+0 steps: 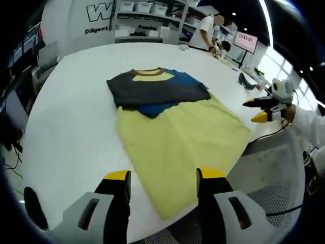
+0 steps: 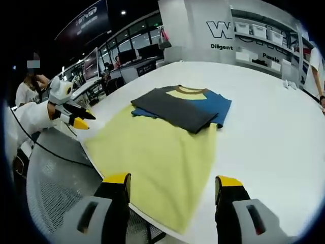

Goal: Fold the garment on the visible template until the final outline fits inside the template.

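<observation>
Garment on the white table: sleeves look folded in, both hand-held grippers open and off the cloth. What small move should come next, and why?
Probably bring both hand-held grippers down to the near hem of the garment. The grey and blue sleeves are already folded across the chest, but the yellow body still lies full length, its hem at the table edge. The left hand-held gripper and right hand-held gripper are open and hold nothing.

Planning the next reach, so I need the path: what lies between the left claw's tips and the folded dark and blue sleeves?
In the left gripper view, the yellow body of the garment spans from the left claw to the folded sleeves; nothing else lies there.
</observation>
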